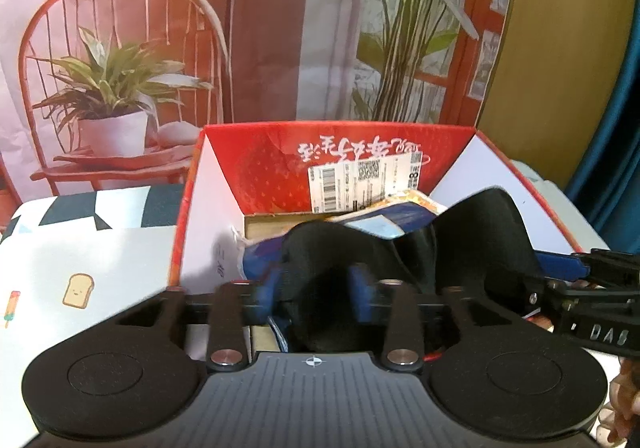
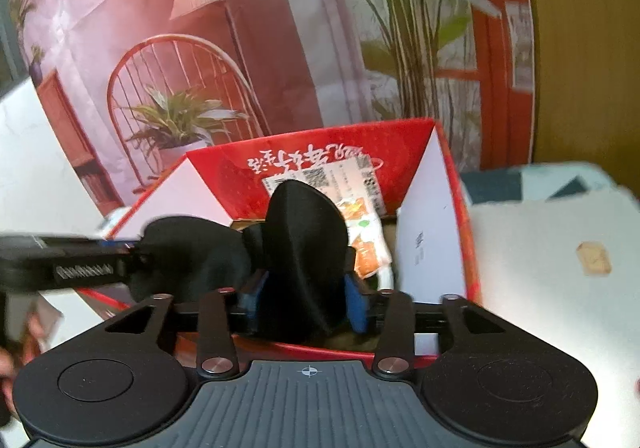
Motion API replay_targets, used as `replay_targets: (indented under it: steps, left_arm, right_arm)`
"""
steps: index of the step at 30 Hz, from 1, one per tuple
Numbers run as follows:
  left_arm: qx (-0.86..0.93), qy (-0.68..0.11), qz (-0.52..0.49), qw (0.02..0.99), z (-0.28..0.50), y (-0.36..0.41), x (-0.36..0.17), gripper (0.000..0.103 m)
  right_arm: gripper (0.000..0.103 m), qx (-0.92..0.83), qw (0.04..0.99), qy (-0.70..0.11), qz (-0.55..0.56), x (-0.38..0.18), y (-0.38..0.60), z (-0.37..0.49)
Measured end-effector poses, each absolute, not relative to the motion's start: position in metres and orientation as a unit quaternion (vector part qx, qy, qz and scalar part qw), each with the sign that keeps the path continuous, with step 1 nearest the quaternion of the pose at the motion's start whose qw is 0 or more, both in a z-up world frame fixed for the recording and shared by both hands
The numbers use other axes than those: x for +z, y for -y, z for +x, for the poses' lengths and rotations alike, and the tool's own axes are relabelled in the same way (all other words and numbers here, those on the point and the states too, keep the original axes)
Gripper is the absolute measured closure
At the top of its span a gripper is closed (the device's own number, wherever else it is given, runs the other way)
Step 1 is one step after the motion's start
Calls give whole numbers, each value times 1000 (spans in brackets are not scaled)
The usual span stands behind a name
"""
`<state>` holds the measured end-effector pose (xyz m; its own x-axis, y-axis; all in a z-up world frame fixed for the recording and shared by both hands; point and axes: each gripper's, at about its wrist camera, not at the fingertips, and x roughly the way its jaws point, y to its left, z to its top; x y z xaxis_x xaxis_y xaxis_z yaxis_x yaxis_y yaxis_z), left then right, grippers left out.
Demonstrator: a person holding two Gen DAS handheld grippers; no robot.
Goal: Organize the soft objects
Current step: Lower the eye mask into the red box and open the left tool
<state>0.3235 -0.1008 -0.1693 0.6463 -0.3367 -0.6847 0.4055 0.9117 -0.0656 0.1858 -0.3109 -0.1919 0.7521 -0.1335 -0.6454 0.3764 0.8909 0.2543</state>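
Black soft fabric piece (image 1: pixel 404 244) hangs stretched between both grippers, over the open red cardboard box with white flaps (image 1: pixel 208 183). Left gripper (image 1: pixel 316 288) has its blue-padded fingers clamped on one end of the cloth; the right gripper (image 2: pixel 306 302) is clamped on the other end, which stands up in a fold just ahead of its fingers. Beyond both grippers, inside the box, lie snack packets (image 2: pixel 366 244). Left of the left gripper, a patterned tablecloth (image 1: pixel 80 248) lies beside the box.
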Motion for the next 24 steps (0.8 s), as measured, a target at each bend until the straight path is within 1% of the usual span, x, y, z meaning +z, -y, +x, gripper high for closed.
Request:
replay_targets:
  steps: [1,3,4,5,6,7,8,9,10,17,21,24]
  left_arm:
    - [-204,-362,45,908,321,98,-167,40]
    - [-203,-352,42,913,316,95,-161,21]
    - [-204,-348,40,914,313,93,-159,17]
    - [-206,-343,38,916,310,91,-156,10]
    - [-207,-336,35,918,305,89,-154,6]
    - [-208,-330,33,920,301,87,-151,5]
    - [-209,-326,31,921,296,84,-149,4]
    - [-210,-324,31,922,292,84,-148,4]
    - [-209,-323,32,923,287,82,-146,3]
    - [-199,-303,51,930,237,70,-143,0]
    - [-193,-299,46,933,202,58,-149,0]
    - [-182,-305,37,934,178,49,-159,0]
  right_arm:
    - [50,-145,920,-323,168,-190,307,185]
    - [45,-145,926,-320,140,-188,300,181]
    - [38,-146,927,-318,131,-186,297,179]
    - [29,-149,929,-316,122,-185,294,176]
    - [24,-152,931,-312,114,-183,291,173]
    - [14,-154,933,-307,109,-181,289,170]
    - [8,-155,935,-301,104,-180,286,166]
    - [6,-157,937,-296,102,-178,285,163]
    - [1,-160,937,-293,101,-177,283,160]
    - [0,-177,941,-259,124,-178,275,123]
    - [0,-179,941,-247,144,-183,263,97]
    - [0,-176,947,-236,132,-188,246,78]
